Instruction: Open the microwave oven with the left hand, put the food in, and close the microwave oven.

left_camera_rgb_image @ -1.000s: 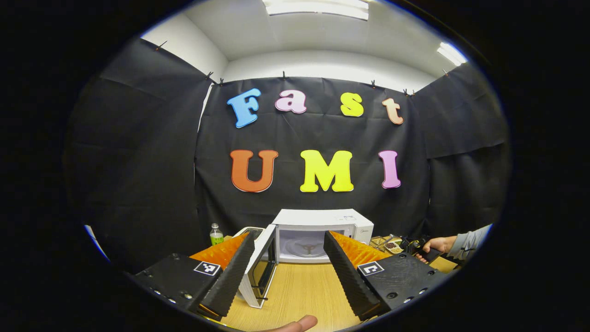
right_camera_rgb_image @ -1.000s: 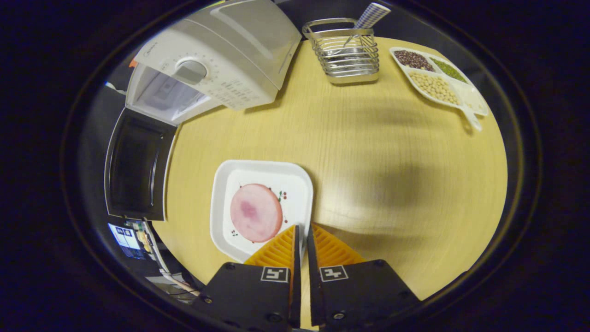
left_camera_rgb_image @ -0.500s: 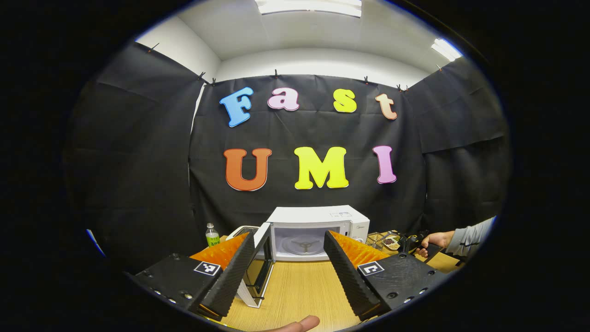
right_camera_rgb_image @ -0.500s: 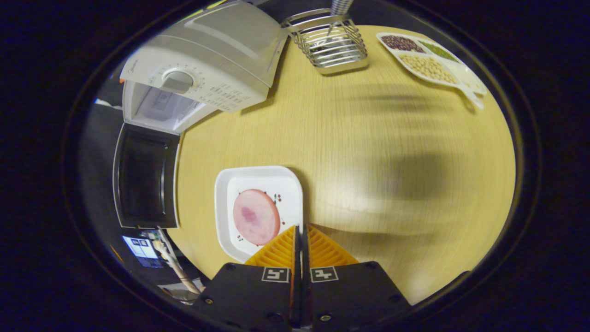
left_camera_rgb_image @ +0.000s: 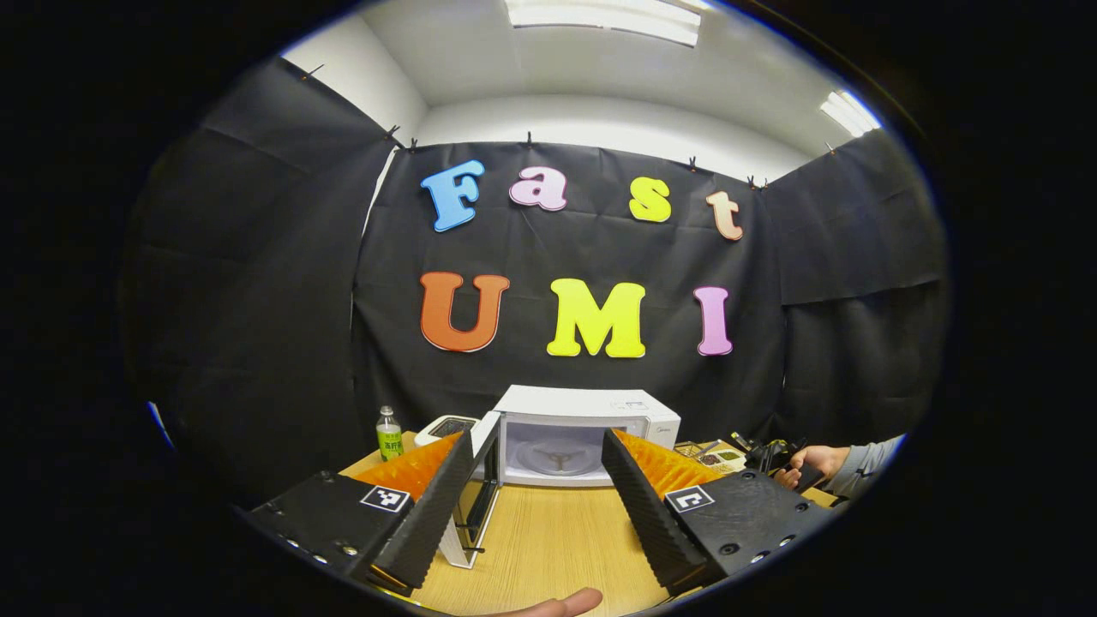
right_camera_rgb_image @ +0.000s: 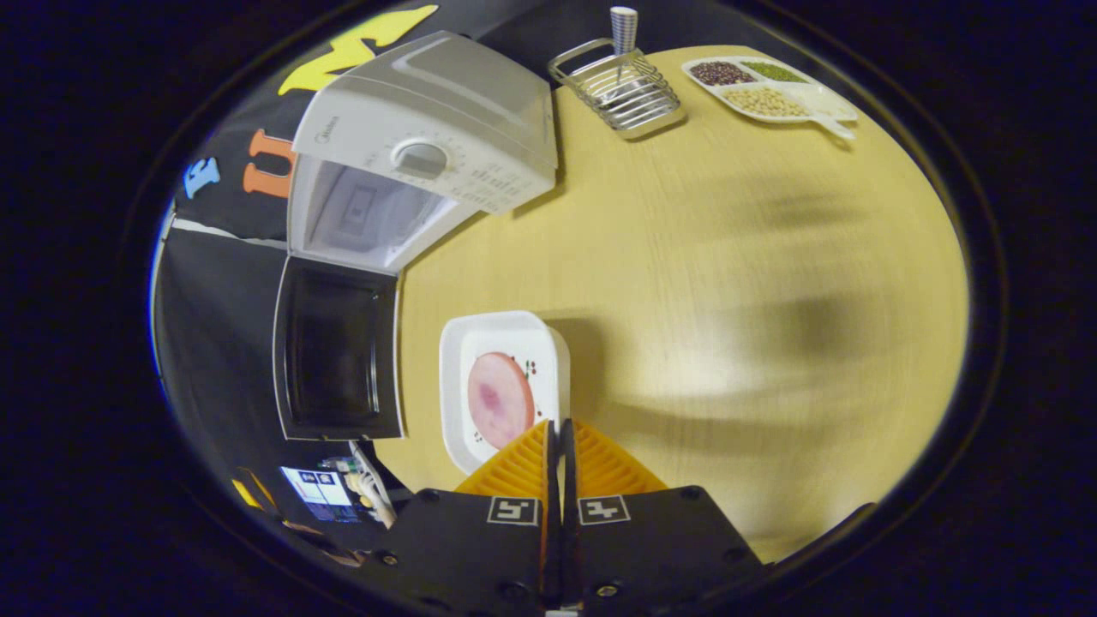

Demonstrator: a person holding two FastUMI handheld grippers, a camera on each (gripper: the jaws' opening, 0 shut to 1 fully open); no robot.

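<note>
- Step 1 looks done: in the left gripper view the microwave [left_camera_rgb_image: 591, 428] stands at 12 o'clock with its door [left_camera_rgb_image: 482, 484] swung out toward 9 o'clock, and the cavity with its turntable is bare.
- The left gripper [left_camera_rgb_image: 536, 493] is wide open and holds nothing; it sits back from the oven above the table [left_camera_rgb_image: 548, 548].
- In the right gripper view the right gripper [right_camera_rgb_image: 559, 450] has its fingers drawn together at the near edge of the plate [right_camera_rgb_image: 506, 330], apparently pinching the rim.
- The plate carries a pink slice [right_camera_rgb_image: 500, 399] and lies toward 10 o'clock of that gripper, tilted, seemingly lifted off the table.
- The open oven is farther out at 11 o'clock, so the food is judged well apart from the cavity.
- Left to do: carry the plate in, release it, then shut the door.
- A rack [right_camera_rgb_image: 619, 86] and a bean tray [right_camera_rgb_image: 771, 86] sit at 1 o'clock, out of the way.
</note>
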